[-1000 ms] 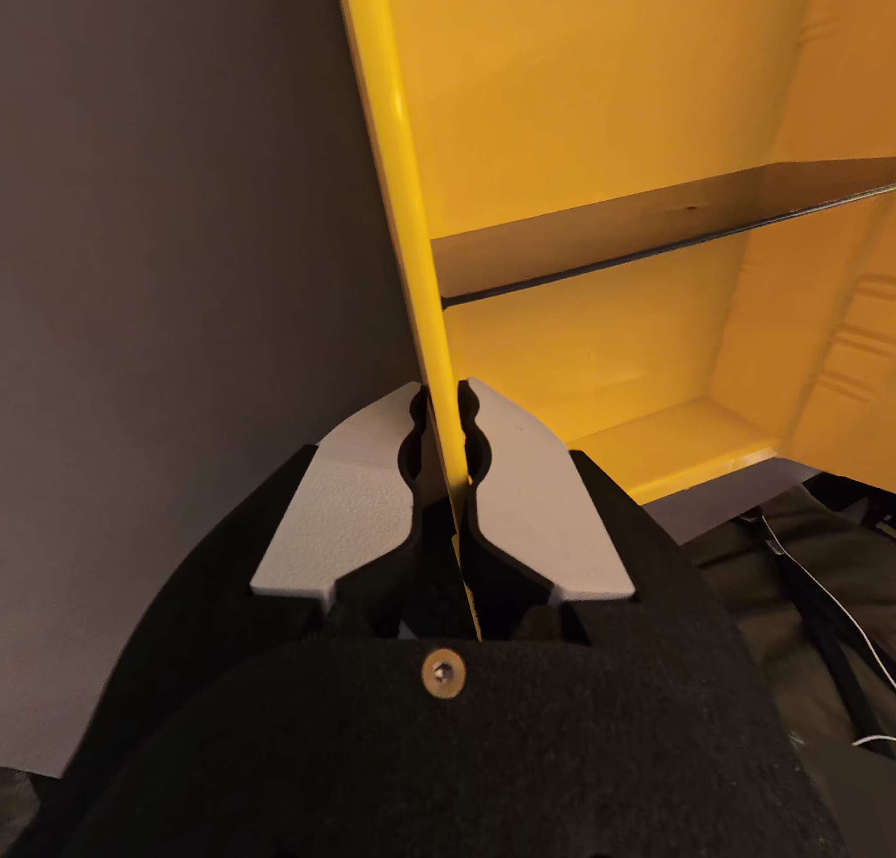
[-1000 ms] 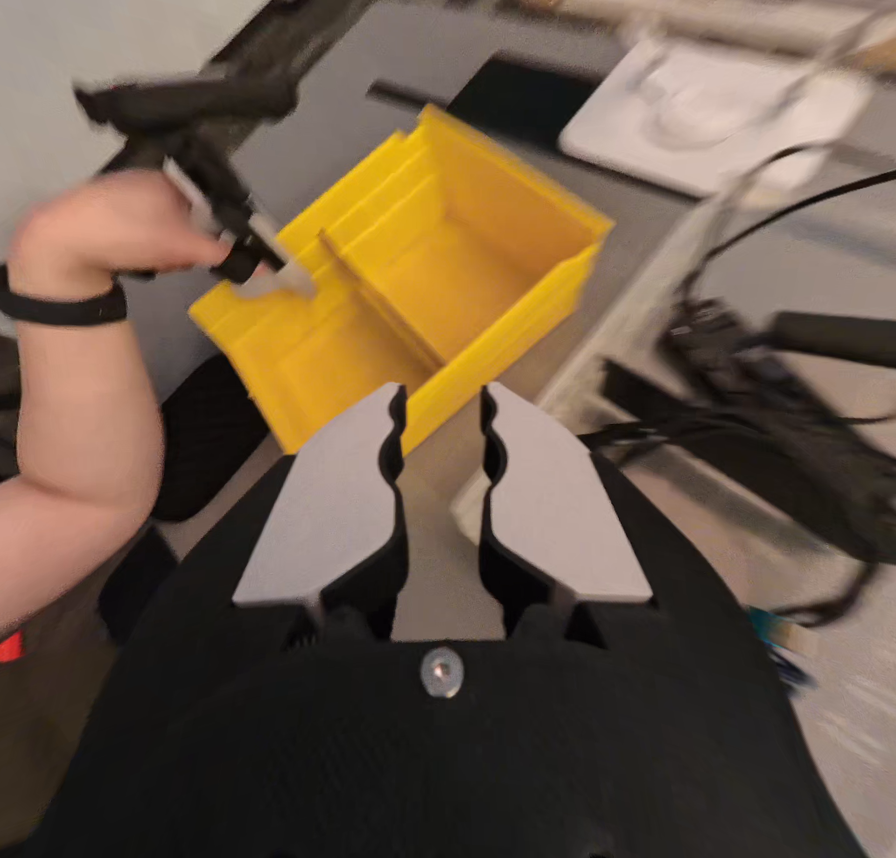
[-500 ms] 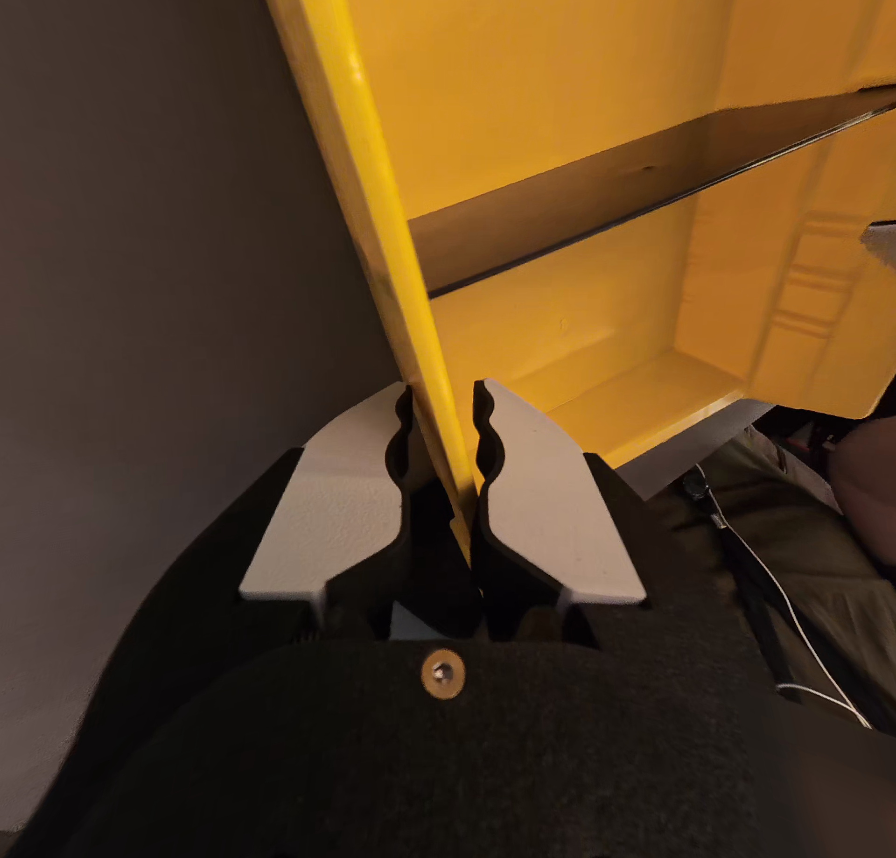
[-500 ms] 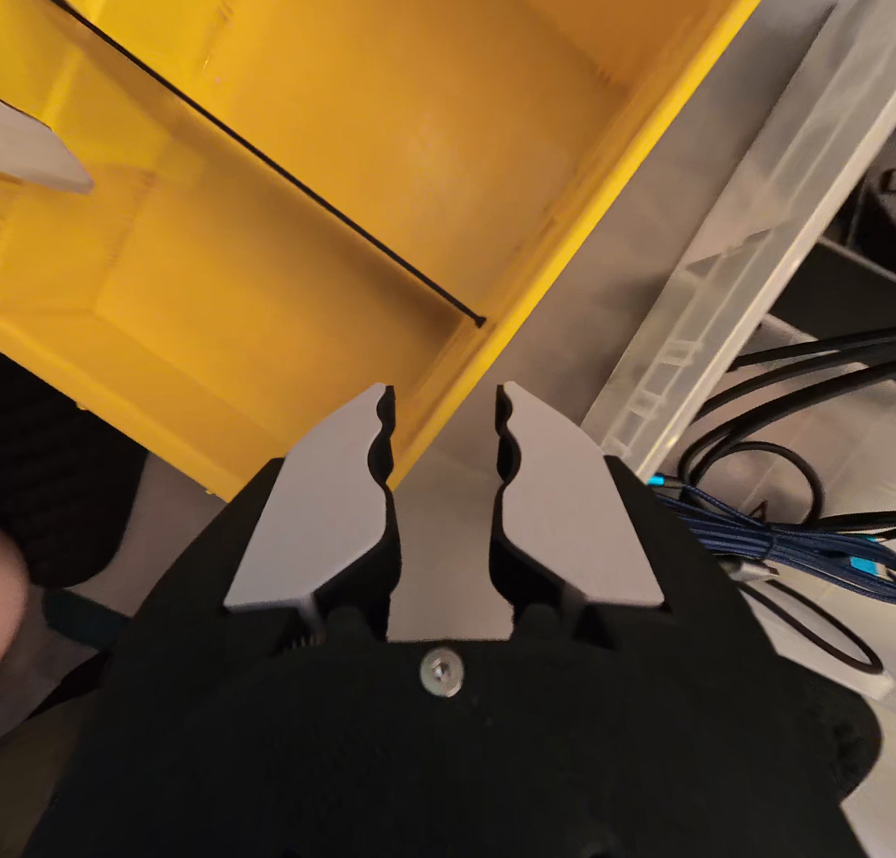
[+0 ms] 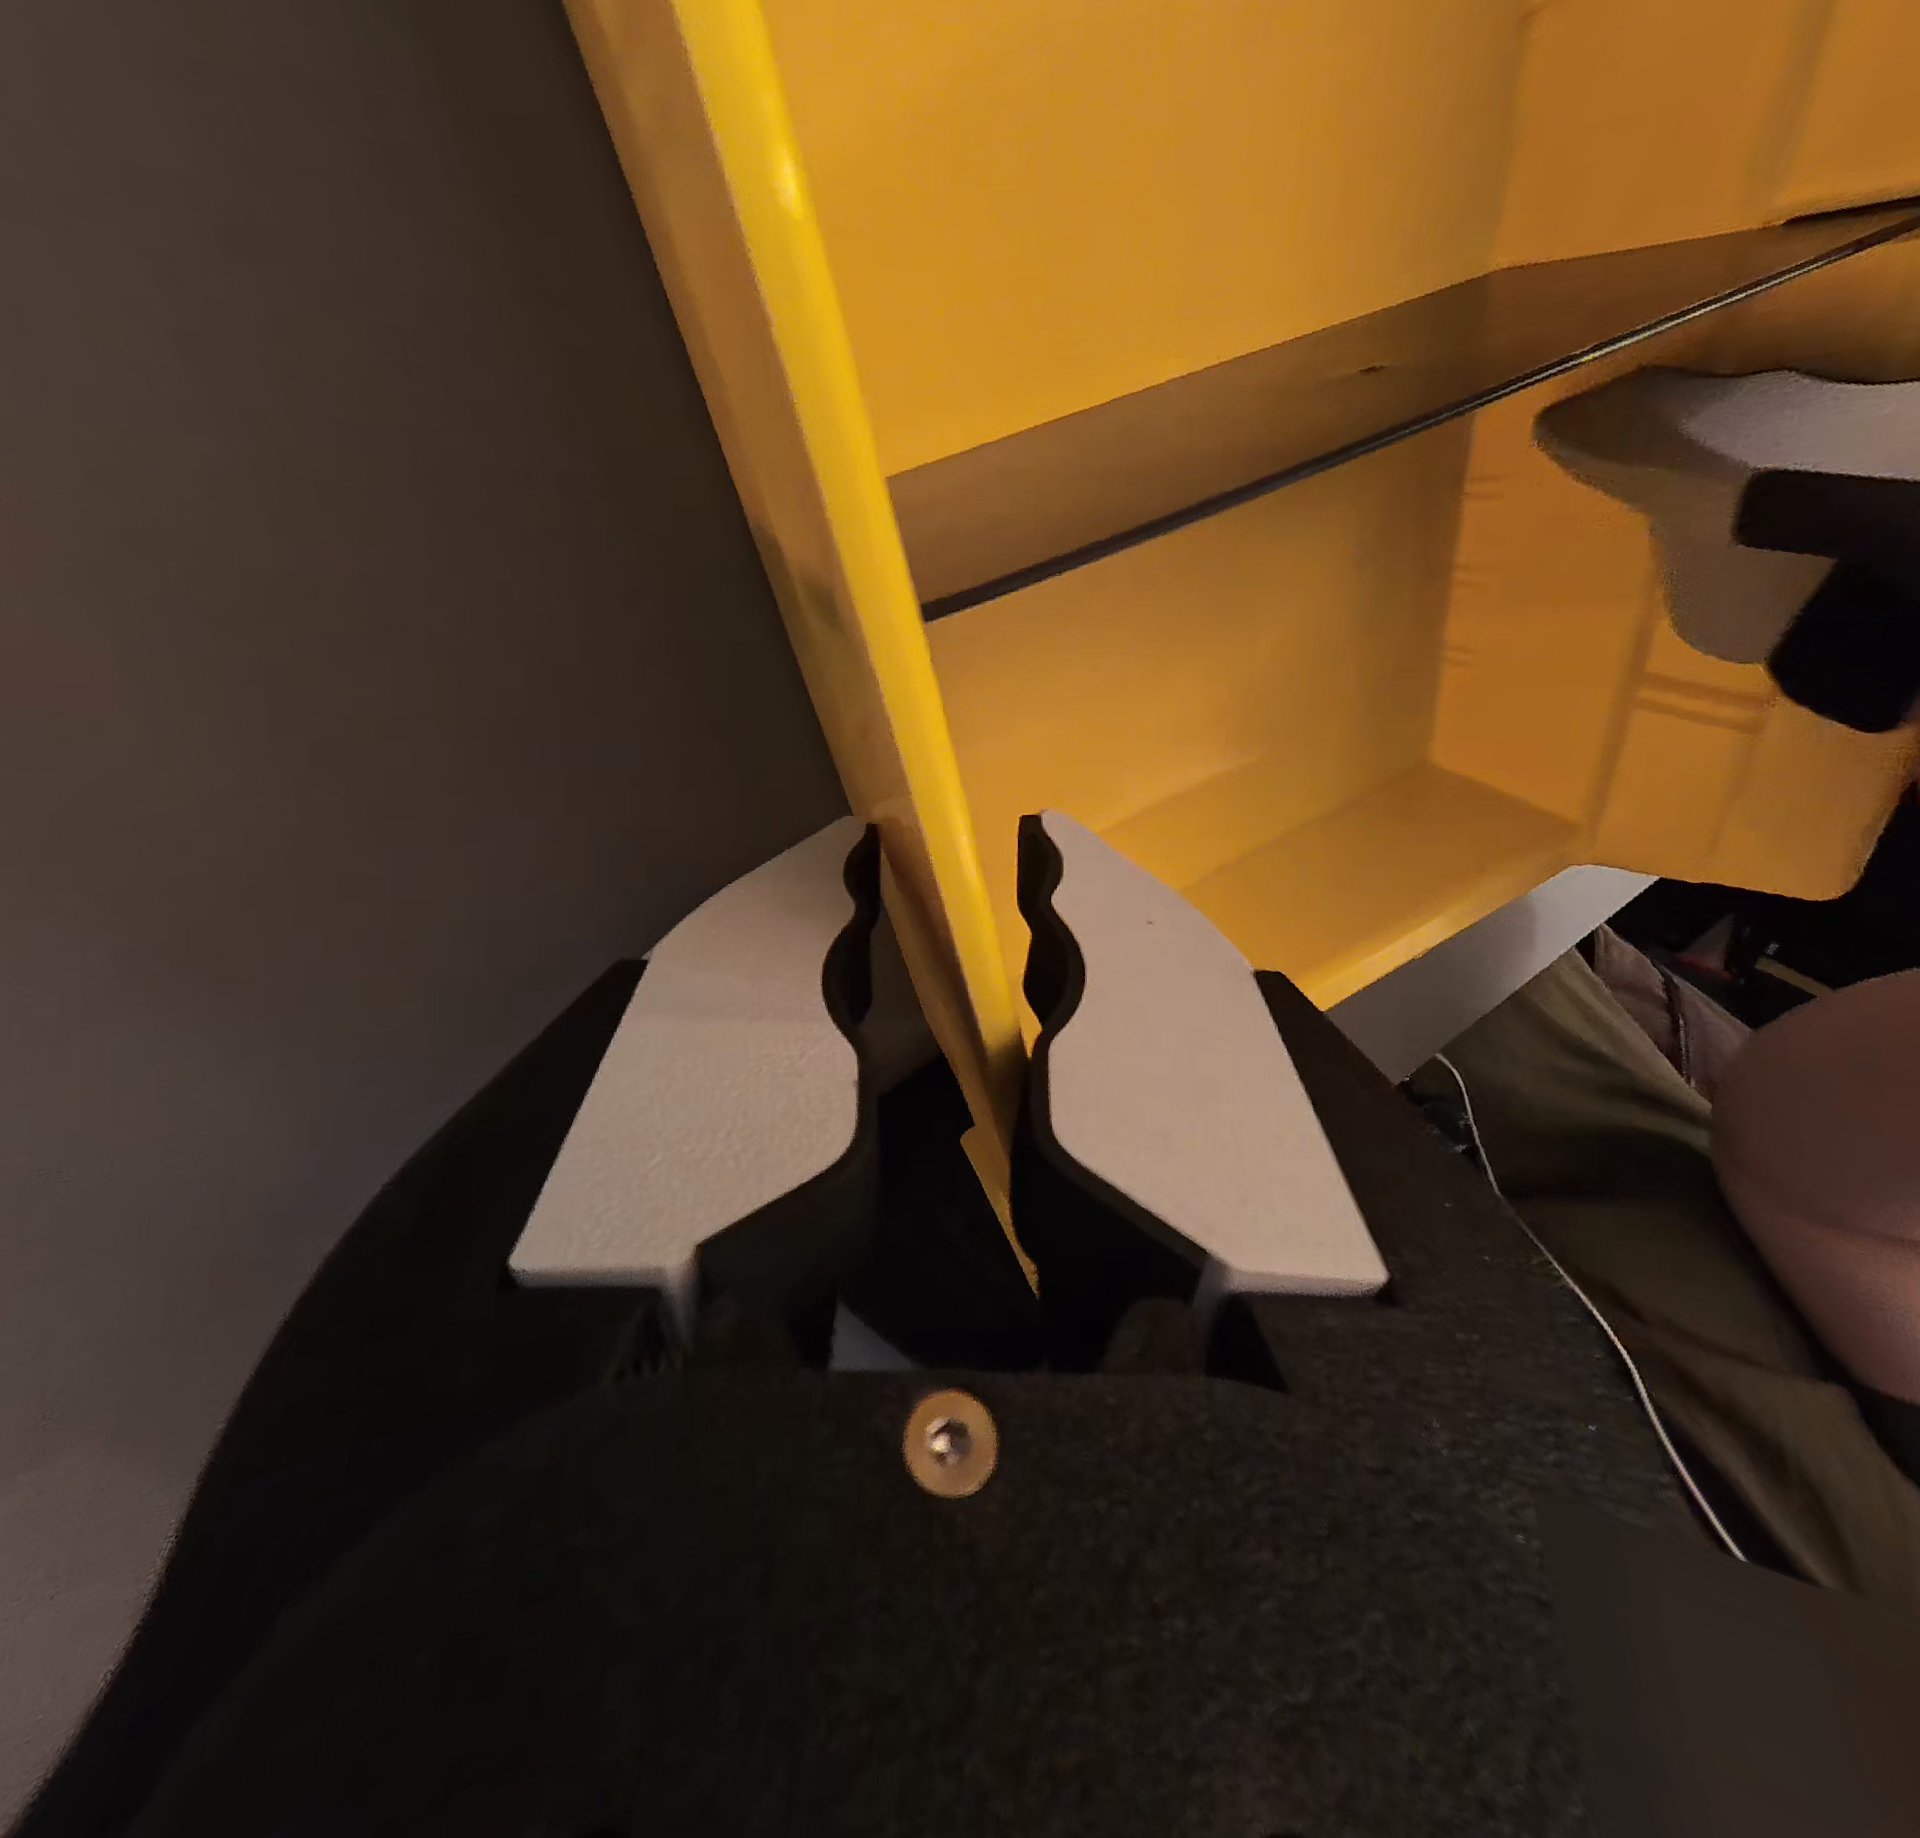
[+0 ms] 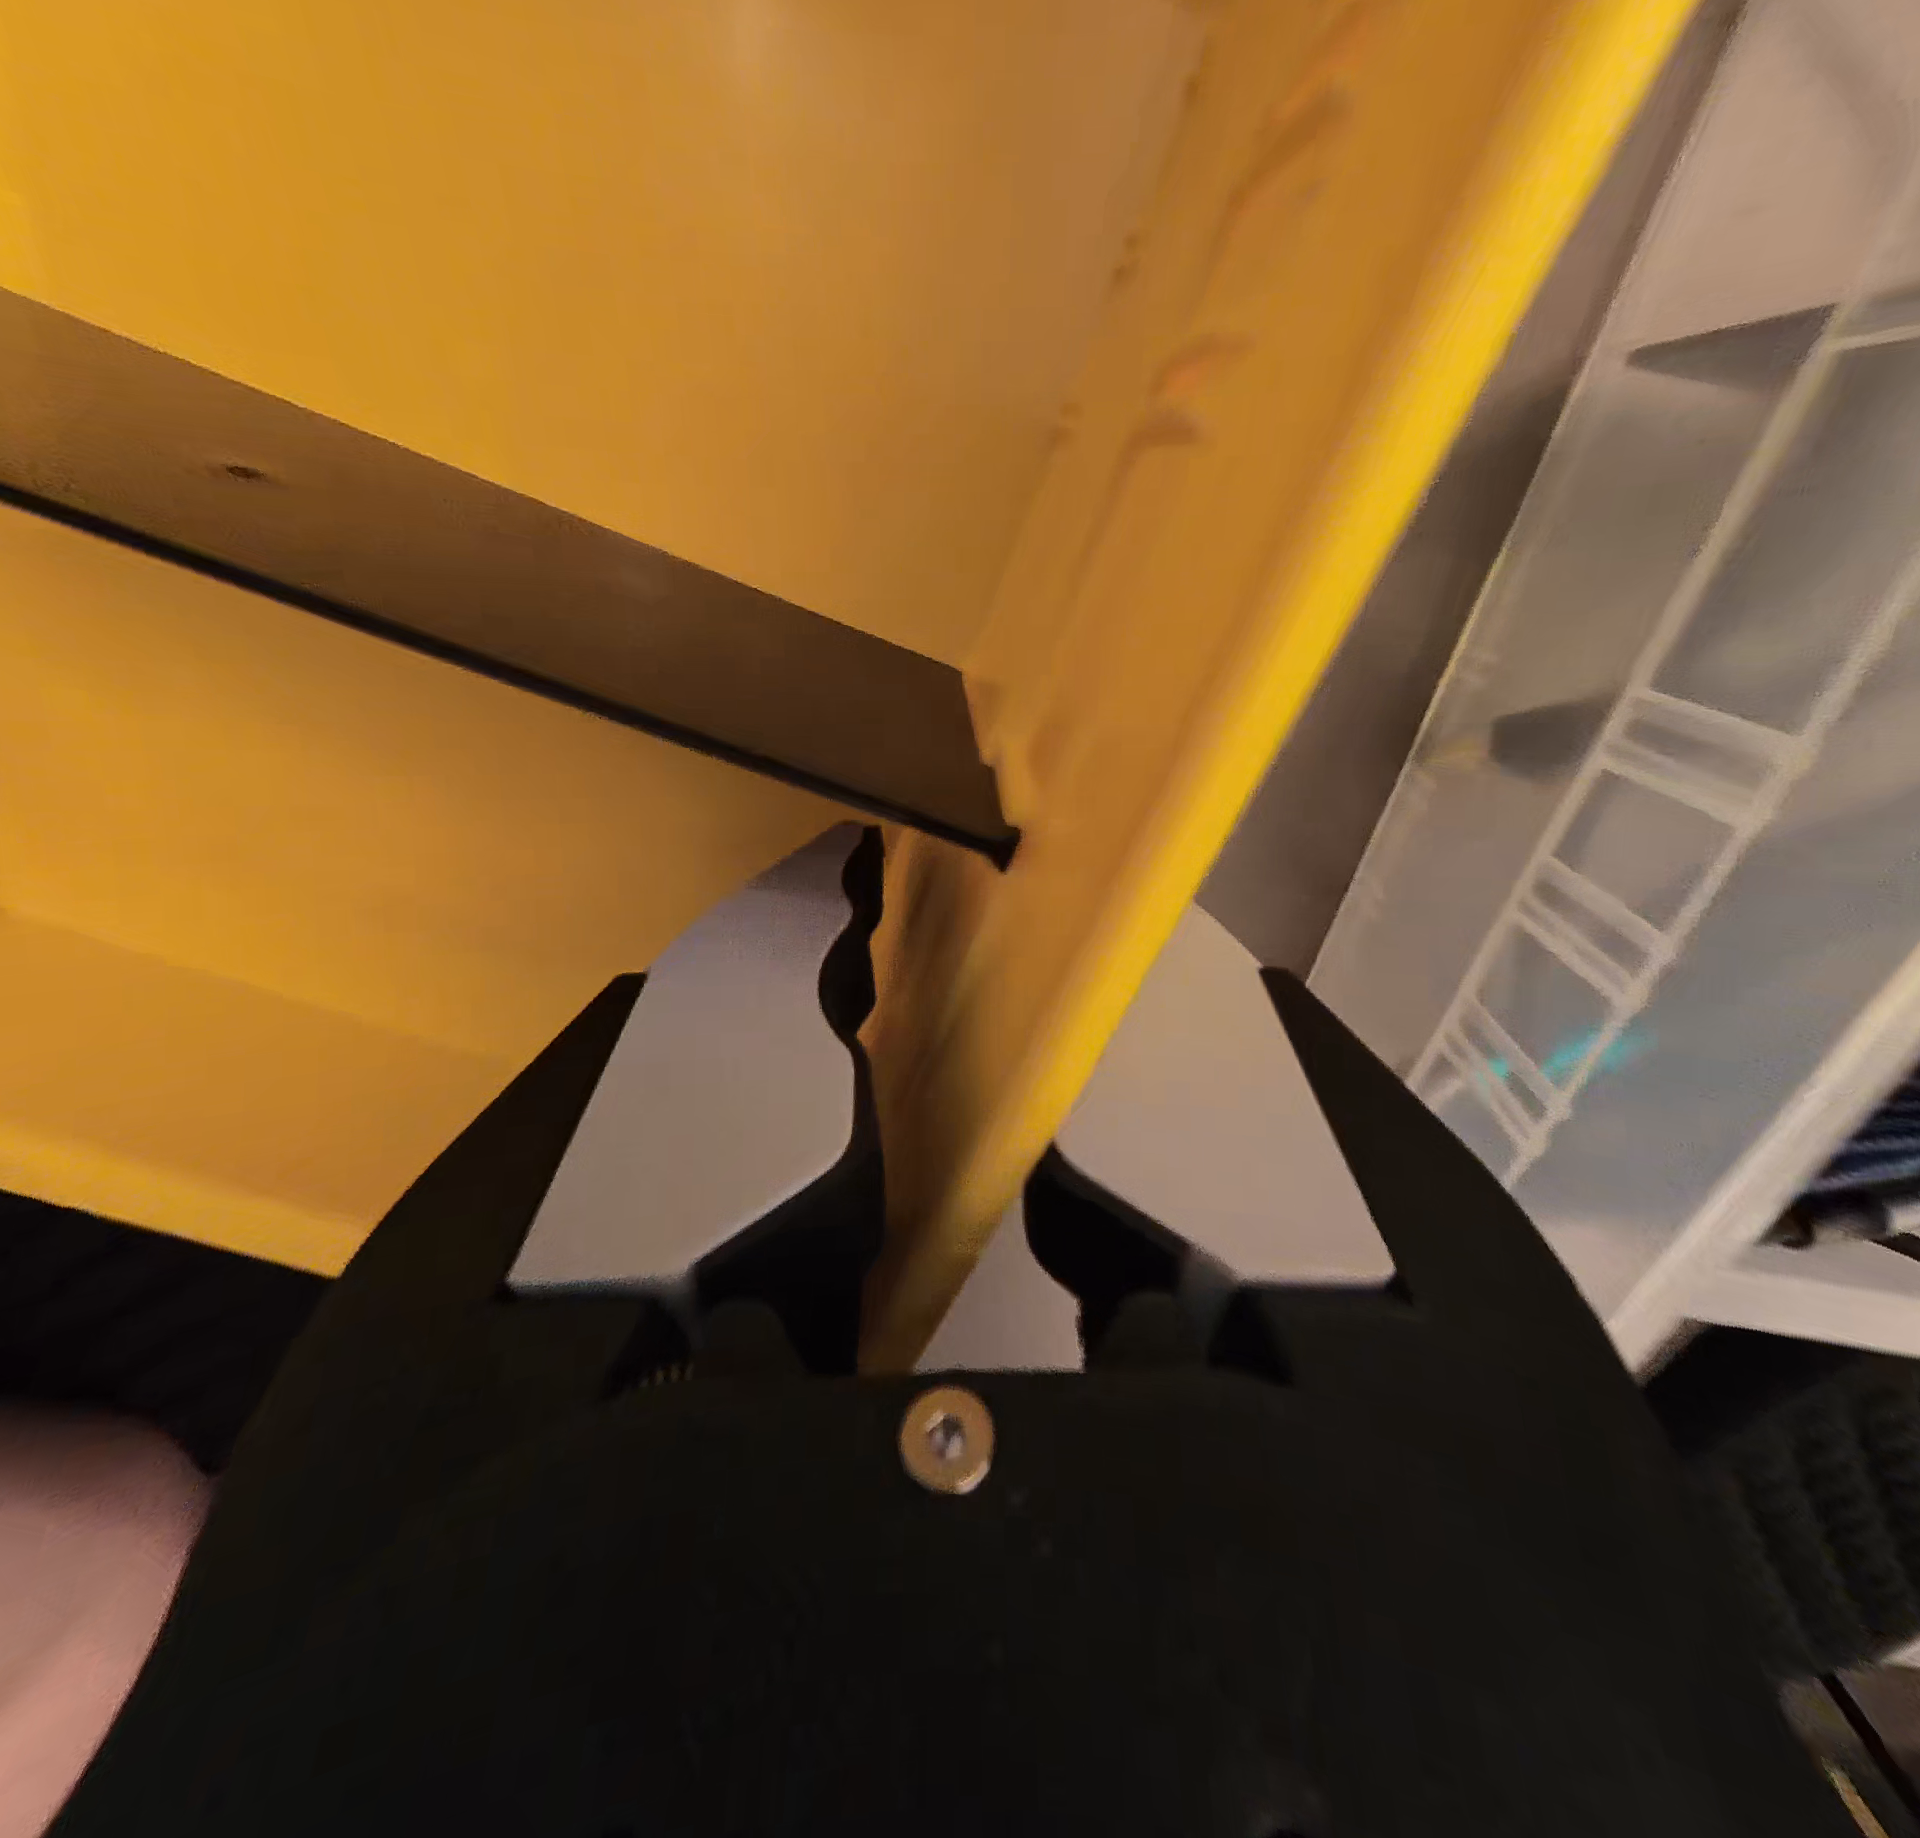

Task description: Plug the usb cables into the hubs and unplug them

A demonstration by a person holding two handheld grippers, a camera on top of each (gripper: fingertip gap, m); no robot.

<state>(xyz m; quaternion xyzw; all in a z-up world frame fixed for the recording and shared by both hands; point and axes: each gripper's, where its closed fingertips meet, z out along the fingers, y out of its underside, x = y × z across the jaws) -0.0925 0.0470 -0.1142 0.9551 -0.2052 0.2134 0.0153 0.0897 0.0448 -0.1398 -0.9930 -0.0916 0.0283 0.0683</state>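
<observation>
Each of the two grippers, left gripper (image 5: 948,941) and right gripper (image 6: 971,967), straddles a wall of the yellow bin (image 5: 1143,230) between parted fingers, unclamped.

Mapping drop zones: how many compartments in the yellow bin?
2. One black divider splits the yellow bin: one compartment nearer the left wrist camera, one beyond it. The bin's far end is cropped, so another may be hidden.
</observation>
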